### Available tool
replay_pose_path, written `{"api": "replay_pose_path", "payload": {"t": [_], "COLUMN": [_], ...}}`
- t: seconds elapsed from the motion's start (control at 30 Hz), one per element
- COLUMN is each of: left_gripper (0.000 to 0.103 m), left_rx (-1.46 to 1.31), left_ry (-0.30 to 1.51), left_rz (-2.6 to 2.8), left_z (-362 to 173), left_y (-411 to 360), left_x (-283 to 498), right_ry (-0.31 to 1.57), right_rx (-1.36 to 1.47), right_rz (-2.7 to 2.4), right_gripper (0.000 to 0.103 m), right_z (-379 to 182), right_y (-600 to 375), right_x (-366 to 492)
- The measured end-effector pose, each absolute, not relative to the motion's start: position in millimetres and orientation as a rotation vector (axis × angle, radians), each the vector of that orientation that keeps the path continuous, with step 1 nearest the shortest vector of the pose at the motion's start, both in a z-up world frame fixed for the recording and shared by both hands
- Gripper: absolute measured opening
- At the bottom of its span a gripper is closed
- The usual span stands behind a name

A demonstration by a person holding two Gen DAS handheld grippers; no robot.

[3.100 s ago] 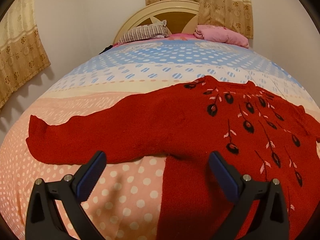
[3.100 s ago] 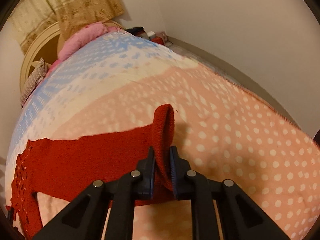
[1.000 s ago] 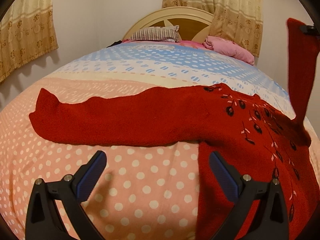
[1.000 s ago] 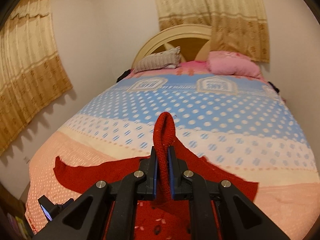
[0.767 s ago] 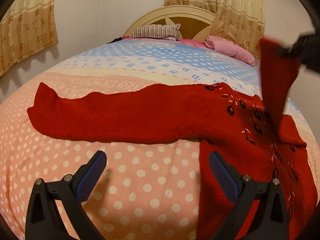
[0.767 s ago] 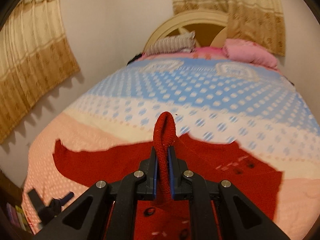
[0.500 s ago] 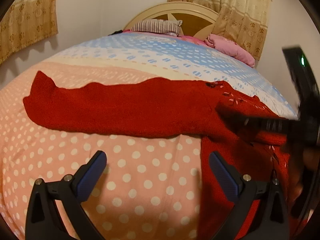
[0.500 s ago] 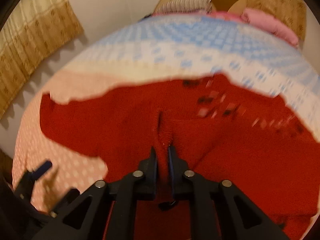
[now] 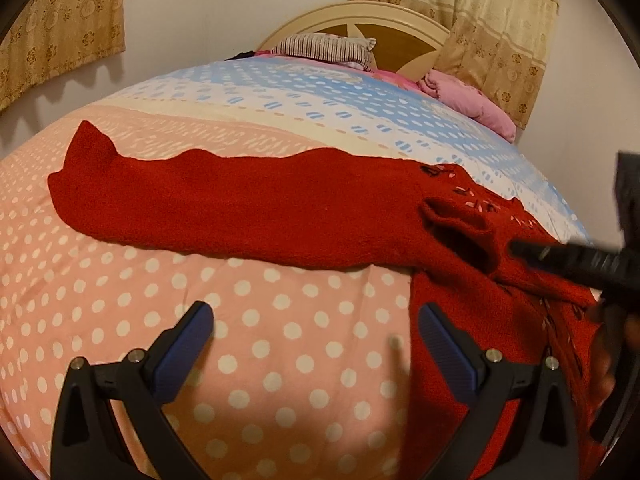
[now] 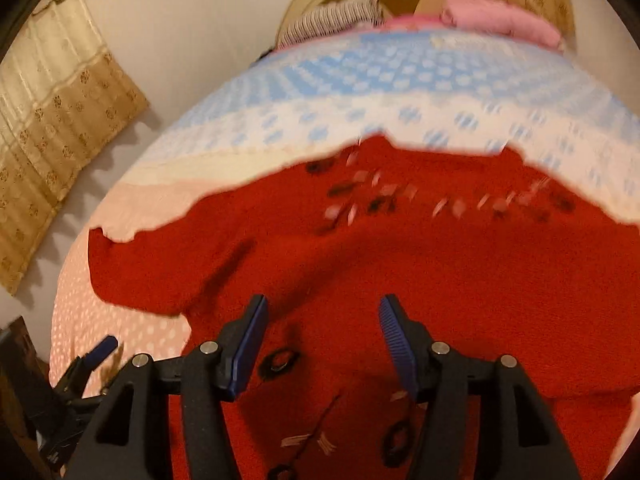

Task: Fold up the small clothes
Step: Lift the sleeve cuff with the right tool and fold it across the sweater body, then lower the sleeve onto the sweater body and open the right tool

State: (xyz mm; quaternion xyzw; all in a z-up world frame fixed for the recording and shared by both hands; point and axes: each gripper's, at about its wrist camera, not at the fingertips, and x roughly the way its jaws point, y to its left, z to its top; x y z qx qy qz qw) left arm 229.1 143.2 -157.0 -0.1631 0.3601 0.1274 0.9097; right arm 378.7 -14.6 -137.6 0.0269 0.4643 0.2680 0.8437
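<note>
A red knit sweater (image 9: 280, 216) with black and pink embroidery lies on the dotted bedspread (image 9: 256, 352). One sleeve (image 9: 132, 192) stretches out flat to the left. The other sleeve (image 9: 460, 228) lies folded across the body, its cuff open. My left gripper (image 9: 316, 340) is open and empty above the bedspread, just in front of the sweater's hem. My right gripper (image 10: 324, 332) is open and empty over the sweater's body (image 10: 400, 264); it also shows at the right edge of the left wrist view (image 9: 580, 264).
A striped pillow (image 9: 324, 46) and a pink blanket (image 9: 468, 98) lie by the cream headboard (image 9: 380, 26) at the far end. Gold curtains (image 9: 60, 24) hang on the walls. The bedspread's left edge (image 10: 68, 272) drops off beside the wall.
My right gripper carried the right sleeve over the sweater's body, lowered it and opened, letting the sleeve go. My left gripper stayed open and drifted slightly left.
</note>
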Motion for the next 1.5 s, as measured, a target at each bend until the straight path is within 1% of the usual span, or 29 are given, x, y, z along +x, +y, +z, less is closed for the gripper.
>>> {"api": "replay_pose_path", "payload": {"t": [0.03,0.07,0.1,0.17,0.27,0.4,0.5,0.6,0.7,0.83,0.9,0.97,1.07,1.2,1.27,1.33,1.37,1.5], "left_gripper": [0.103,0.103,0.103,0.103,0.103,0.103,0.103,0.103,0.103,0.103,0.103,0.103,0.103,0.103,0.103,0.103,0.103,0.103], "left_rx": [-0.346,-0.357,-0.373,-0.401,-0.434,-0.426,-0.412,-0.412,-0.399,-0.374,-0.347,-0.332,-0.297,-0.283,-0.299,-0.305,-0.307,-0.329], "left_ry": [0.741,0.738,0.737,0.742,0.744,0.742,0.747,0.742,0.747,0.757,0.764,0.769,0.769,0.768,0.759,0.757,0.756,0.737], "left_rz": [0.264,0.262,0.262,0.266,0.266,0.270,0.275,0.273,0.291,0.326,0.340,0.333,0.337,0.342,0.341,0.343,0.342,0.366], "left_z": [-157.1,-157.5,-158.3,-160.3,-163.0,-163.4,-163.1,-162.1,-163.1,-165.5,-166.7,-168.3,-169.6,-170.1,-169.7,-169.0,-167.9,-162.1], "left_y": [145.2,147.2,150.3,155.3,161.2,159.9,157.8,159.5,162.1,165.9,166.0,165.7,160.5,158.5,160.4,161.4,162.5,173.0], "left_x": [228.4,227.2,226.4,225.3,223.4,222.9,223.7,221.7,218.1,212.5,209.6,206.9,204.2,203.8,201.8,200.5,199.1,193.4], "right_ry": [1.014,0.999,0.958,0.935,0.910,0.858,0.887,1.016,0.968,0.963,0.989,0.943,0.918,0.876,0.899,0.955,0.875,0.846], "right_rx": [0.041,-0.014,-0.083,-0.146,-0.067,-0.034,-0.027,-0.020,-0.108,-0.053,-0.108,-0.160,-0.080,-0.084,-0.126,-0.222,-0.269,-0.167], "right_rz": [0.599,0.602,0.587,0.612,0.628,0.466,0.342,0.294,0.324,0.441,0.447,0.424,0.476,0.511,0.548,0.580,0.577,0.592], "right_gripper": [0.059,0.061,0.061,0.061,0.061,0.061,0.063,0.063,0.063,0.063,0.065,0.065,0.065,0.064,0.064,0.064,0.064,0.064], "right_z": [-148.0,-152.2,-151.3,-146.9,-133.1,-119.5,-123.4,-152.8,-149.5,-143.2,-154.1,-150.9,-137.7,-125.8,-137.4,-161.5,-161.5,-150.2], "right_y": [-3.2,8.5,17.4,26.8,6.4,-46.6,-83.2,-107.0,-96.2,-71.8,-50.8,-39.8,-26.5,-2.1,22.1,48.5,56.1,48.1], "right_x": [374.8,365.6,357.4,346.3,346.9,359.7,372.6,383.9,371.2,375.0,378.6,373.6,376.4,386.1,390.1,389.6,381.3,376.6]}}
